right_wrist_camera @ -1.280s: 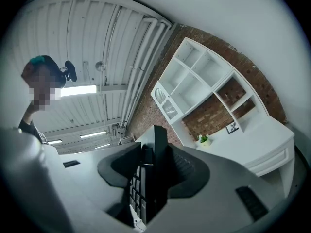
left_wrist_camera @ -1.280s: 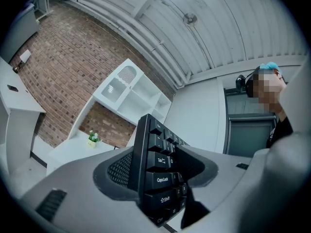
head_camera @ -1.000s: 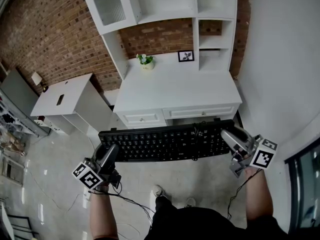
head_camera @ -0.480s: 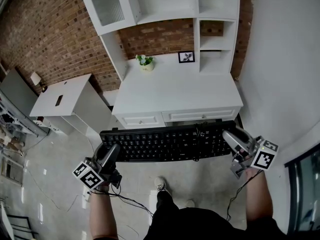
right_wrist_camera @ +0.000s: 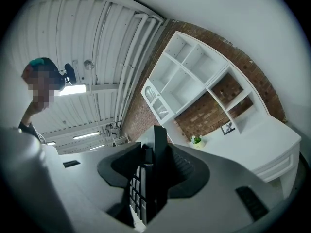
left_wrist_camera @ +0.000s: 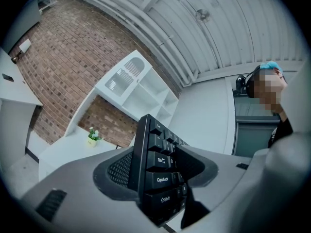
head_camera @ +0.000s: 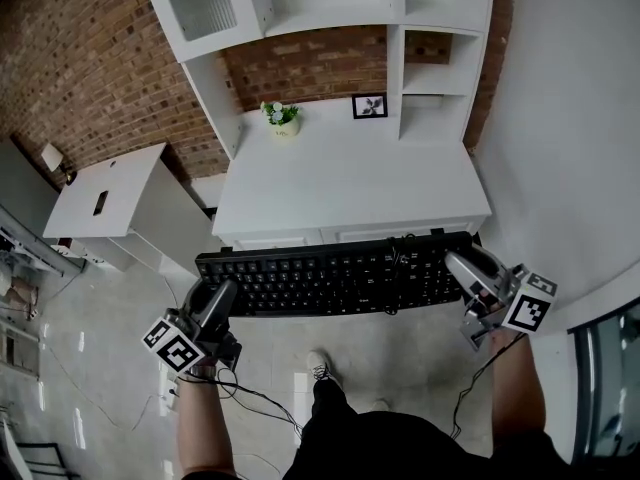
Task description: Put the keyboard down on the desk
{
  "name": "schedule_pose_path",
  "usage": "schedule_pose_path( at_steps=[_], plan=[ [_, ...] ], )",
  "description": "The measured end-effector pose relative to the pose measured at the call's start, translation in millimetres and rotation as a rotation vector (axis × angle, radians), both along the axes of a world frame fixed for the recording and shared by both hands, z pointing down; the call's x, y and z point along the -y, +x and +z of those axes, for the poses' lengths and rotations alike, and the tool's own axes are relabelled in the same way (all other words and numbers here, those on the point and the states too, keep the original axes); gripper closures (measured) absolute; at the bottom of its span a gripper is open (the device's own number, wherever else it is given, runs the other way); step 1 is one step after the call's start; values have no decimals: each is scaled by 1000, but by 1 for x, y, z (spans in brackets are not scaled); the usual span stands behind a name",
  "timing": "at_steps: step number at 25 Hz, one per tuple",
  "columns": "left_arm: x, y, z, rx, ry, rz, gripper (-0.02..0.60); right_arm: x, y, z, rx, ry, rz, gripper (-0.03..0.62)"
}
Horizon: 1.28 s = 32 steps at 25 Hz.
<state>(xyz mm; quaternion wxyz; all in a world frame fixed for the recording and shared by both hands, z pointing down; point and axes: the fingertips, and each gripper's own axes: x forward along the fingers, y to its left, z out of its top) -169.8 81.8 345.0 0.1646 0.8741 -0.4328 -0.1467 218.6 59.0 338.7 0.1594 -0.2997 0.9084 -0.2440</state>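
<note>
Black keyboard [head_camera: 335,278] is hanging level in the air, now edging over the front of the white desk [head_camera: 345,183] and hiding its drawers, with left gripper [head_camera: 213,304] and right gripper [head_camera: 470,272] each clamping one end; set-down is likely nearing.

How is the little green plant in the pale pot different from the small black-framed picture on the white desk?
The little green plant in its pale pot is bushy and rounded, with white flowers; the small black-framed picture is flat and square. In the head view the plant stands further left and the picture further right, with a gap between them. Both are small and sit at the back of the white desk.
</note>
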Motion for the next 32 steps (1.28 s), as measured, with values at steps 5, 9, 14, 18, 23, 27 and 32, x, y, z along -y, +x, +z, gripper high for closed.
schedule_pose_path(
  at_steps=[5, 9, 14, 18, 23, 27, 32],
  plan=[
    [27, -15, 5, -9, 1, 20, 314, 19, -15, 2, -9, -7, 23, 419],
    [68, -42, 6, -23, -2, 35, 313, 53, -42, -4, -22, -7, 39, 419],
    [112, -78, 2, -31, 1, 56, 314, 90, -79, -11, -31, -2, 62, 419],
    [144, -107, 0, -32, 2, 61, 314, 120, -107, -14, -35, 2, 72, 419],
    [175, -137, 2, -30, 2, 59, 314, 150, -137, -11, -30, 10, 75, 418],
    [195, -155, -2, -29, 4, 55, 314, 172, -155, -14, -29, 16, 72, 419],
    [220, -164, -9, -25, -6, 46, 314, 202, -164, -19, -21, 5, 67, 419]
  ],
)
